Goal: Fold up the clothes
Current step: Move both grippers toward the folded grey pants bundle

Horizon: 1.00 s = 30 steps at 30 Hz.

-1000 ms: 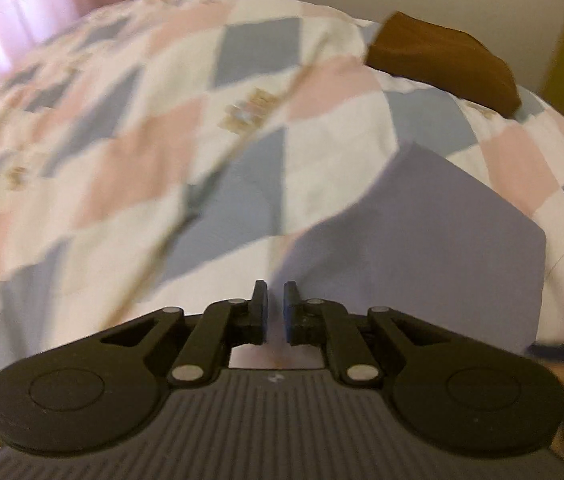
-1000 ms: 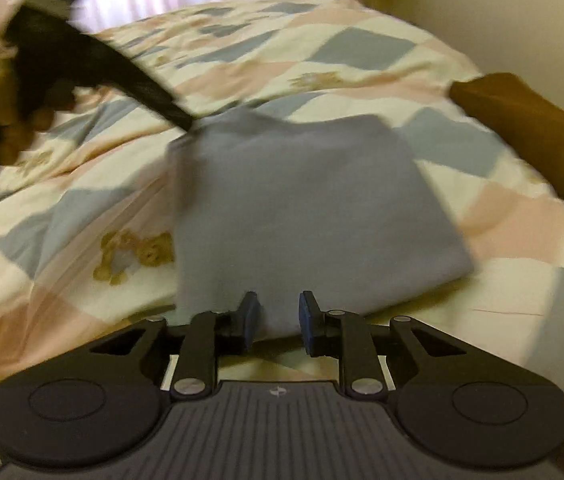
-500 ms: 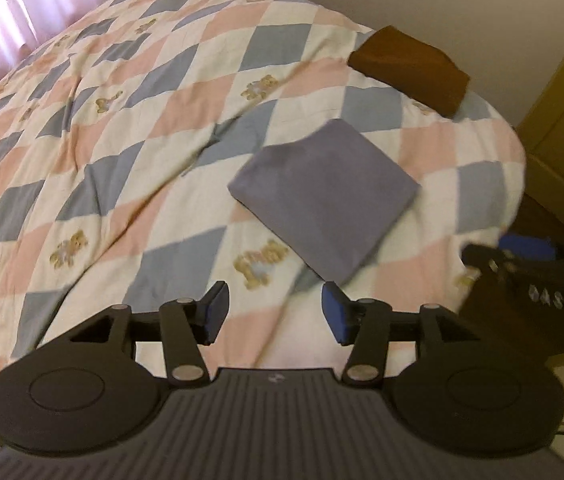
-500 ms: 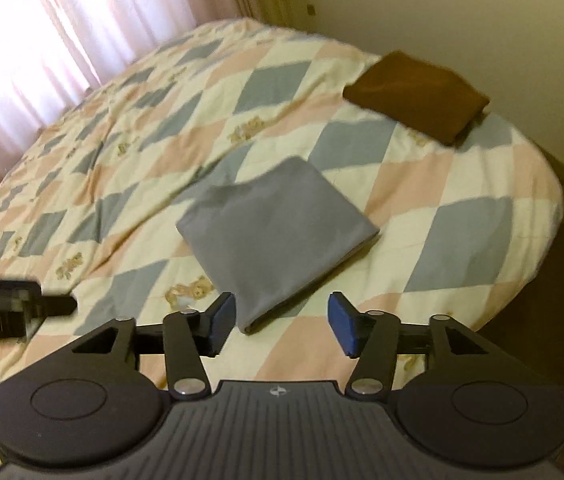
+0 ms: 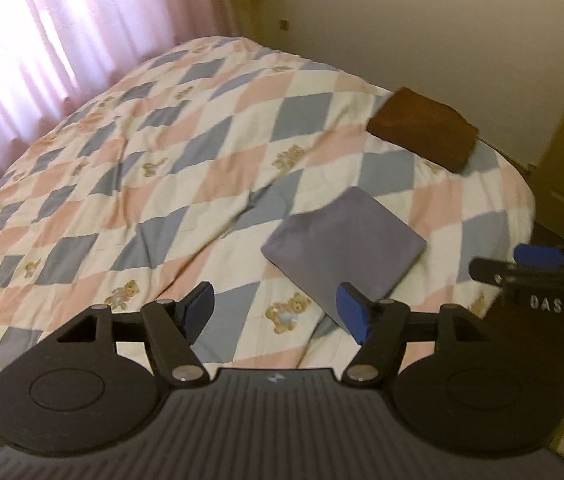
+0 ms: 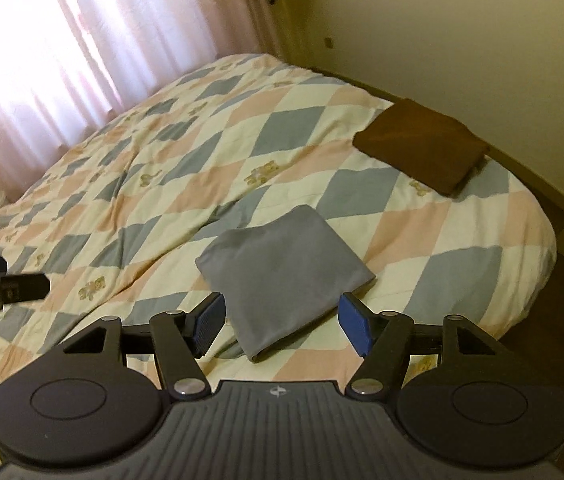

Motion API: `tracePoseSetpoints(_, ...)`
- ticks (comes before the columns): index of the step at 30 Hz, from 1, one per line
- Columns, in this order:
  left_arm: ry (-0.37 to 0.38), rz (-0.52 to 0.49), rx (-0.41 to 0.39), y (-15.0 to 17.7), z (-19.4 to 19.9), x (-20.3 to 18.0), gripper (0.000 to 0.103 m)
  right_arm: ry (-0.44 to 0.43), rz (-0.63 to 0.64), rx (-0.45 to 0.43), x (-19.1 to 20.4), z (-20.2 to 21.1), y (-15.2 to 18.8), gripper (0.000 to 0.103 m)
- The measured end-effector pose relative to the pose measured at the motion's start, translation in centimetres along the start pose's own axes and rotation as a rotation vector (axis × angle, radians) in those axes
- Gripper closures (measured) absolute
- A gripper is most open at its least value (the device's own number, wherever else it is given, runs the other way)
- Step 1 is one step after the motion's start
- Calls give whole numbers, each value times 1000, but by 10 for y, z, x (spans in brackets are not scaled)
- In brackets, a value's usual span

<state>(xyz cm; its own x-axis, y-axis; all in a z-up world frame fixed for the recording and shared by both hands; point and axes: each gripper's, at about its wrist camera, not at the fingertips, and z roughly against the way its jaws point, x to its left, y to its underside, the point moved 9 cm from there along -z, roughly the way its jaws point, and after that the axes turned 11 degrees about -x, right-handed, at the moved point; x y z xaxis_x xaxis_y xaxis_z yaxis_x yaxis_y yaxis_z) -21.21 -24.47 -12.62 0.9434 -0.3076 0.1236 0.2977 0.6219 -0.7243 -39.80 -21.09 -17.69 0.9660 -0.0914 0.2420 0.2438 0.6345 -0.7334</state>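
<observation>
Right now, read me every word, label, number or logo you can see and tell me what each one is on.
"DAS": white letters on the side of the right tongs, seen from the left wrist view; the first letter is blurred and could be an O.
A small round emblem, no letters, on the ribbed body behind the right tongs.
White marks on the left tongs at the frame edge: cut off, unreadable.
The quilt shows teddy bears, no text.

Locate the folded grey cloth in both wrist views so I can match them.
Left wrist: the folded grey rectangular cloth lies right of centre on the diamond-patterned quilt, just beyond the right fingertip.
Right wrist: the same cloth lies at centre, between and beyond the open fingertips.
Shared landmark: the folded brown cloth near the bed's far right corner, beyond the grey one in both views.
</observation>
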Motion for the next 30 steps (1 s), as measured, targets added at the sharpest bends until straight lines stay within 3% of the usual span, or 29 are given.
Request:
tracePoseSetpoints(6,-86,94,2,-16,-14,-21,36,-76,87,27,-32,-8,-21,33)
tracePoseSetpoints(13,-140,223,43,-27,-34,-88,36,-128,208,77,-99,-5,-47,29)
tracePoseSetpoints(18,-197,345,77,-24,-27,-126,33,-181,284,159,-131,-17,-53,27)
tracePoseSetpoints(30,-418,494,163,14,10,-142,29,-386,433,280,-107,-33,-30,24)
